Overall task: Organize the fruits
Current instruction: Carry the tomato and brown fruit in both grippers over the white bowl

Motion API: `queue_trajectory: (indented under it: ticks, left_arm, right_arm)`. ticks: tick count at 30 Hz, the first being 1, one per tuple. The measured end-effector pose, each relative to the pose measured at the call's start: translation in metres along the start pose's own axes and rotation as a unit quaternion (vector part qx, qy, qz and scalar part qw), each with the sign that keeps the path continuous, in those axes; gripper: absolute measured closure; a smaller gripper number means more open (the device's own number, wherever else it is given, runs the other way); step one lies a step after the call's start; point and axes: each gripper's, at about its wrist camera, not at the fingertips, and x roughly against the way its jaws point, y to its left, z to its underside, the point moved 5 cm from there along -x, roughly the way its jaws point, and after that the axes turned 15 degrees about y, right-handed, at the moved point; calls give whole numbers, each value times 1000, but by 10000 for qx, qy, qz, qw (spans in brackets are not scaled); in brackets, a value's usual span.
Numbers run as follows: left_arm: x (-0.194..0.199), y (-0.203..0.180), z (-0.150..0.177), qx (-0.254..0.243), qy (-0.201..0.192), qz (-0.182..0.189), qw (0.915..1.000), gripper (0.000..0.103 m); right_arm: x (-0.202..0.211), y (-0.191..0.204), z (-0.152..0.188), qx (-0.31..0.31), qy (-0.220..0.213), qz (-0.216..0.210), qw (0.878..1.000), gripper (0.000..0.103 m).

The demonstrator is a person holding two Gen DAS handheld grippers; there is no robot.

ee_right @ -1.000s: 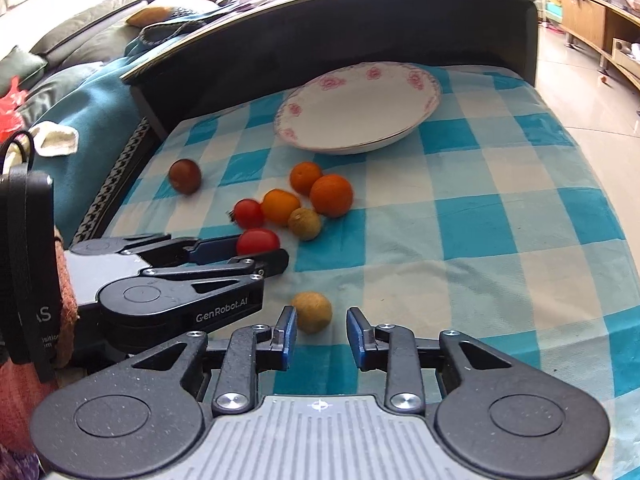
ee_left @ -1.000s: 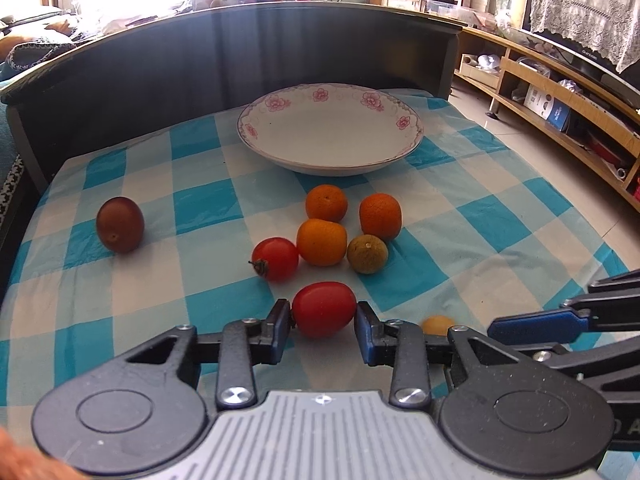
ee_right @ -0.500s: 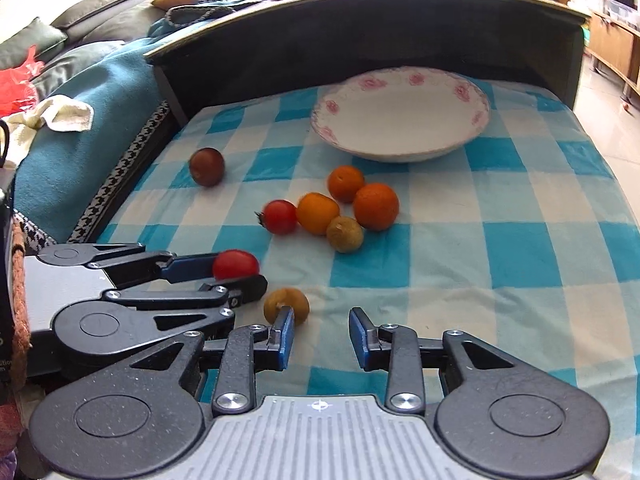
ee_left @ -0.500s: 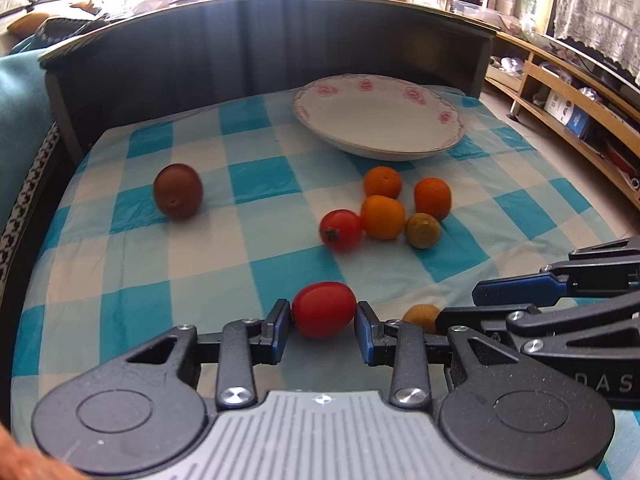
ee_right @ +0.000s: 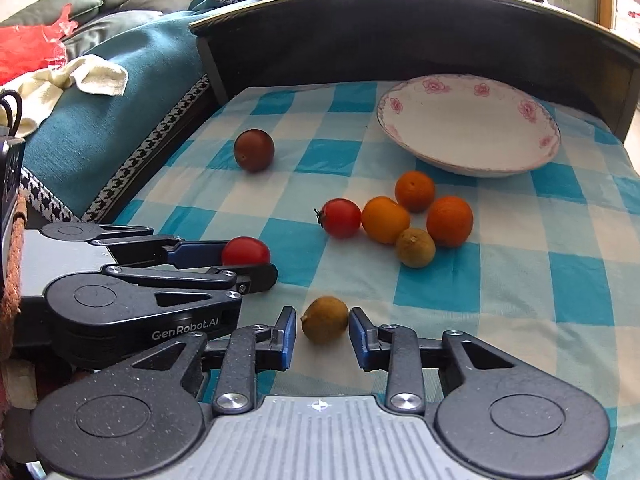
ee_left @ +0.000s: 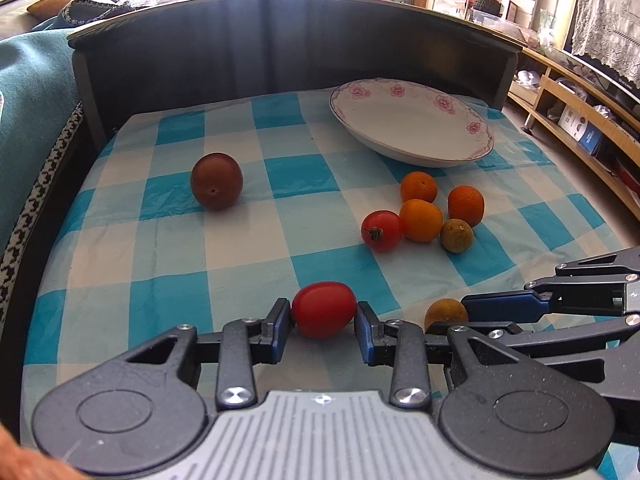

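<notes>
My left gripper (ee_left: 323, 326) is shut on a red tomato (ee_left: 324, 309), low over the checked cloth; it also shows in the right wrist view (ee_right: 245, 251). My right gripper (ee_right: 322, 336) is open around a small brownish-yellow fruit (ee_right: 324, 319) lying on the cloth, with a gap on each side. That fruit shows in the left wrist view (ee_left: 445, 313). The white floral plate (ee_left: 476, 145) stands at the far right, with nothing in it. Three oranges (ee_left: 421, 220), a second tomato (ee_left: 381, 230) and a brownish fruit (ee_left: 457, 235) cluster in front of it.
A dark red-brown round fruit (ee_left: 216, 181) lies alone at the left. A dark curved headboard-like wall (ee_left: 280, 48) bounds the far side. A teal blanket (ee_right: 100, 128) lies at the left edge. Shelving (ee_left: 580, 96) stands at the right.
Both grippers have swung leftward, so the plate and fruit cluster shifted right in view. The small brownish-yellow fruit now sits centred between my right fingers. The left gripper keeps its tomato.
</notes>
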Motion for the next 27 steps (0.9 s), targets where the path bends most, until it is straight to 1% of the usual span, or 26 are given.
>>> queue_trajectory:
  ticks: [1,3,4,7,12,17,27]
  left_arm:
    - [0,0,0,-4,2,-5,10000,60]
    - [1,-2,0,-25,4,-11,10000,60]
    - [1,-2,0,-21,-3,11,10000,60]
    - [4,-6,-4,-52,-64,42,10000,60]
    - [8,-19,-19,-92,-179,170,9997,60]
    - [8,-31,-40,-95,-303,256,9992,60]
    - [-6,-50,-104,-475,-539,52,9974,60]
  right_arm:
    - [-2,1,0,24,51,85,9999,79]
    - [-3,2,-1,1,25,78,10000,79]
    - [-3,1,-2,-10,21,71,10000,81]
    - [-1,-2,-2,-123,-19,175,9998,82]
    - [15,-8,-7,-286,-247,83,9992,82]
    - [29,-24,-14,-541,-458,91,9974,82]
    - [41,-64,-48,-861,-898,246,9919,82]
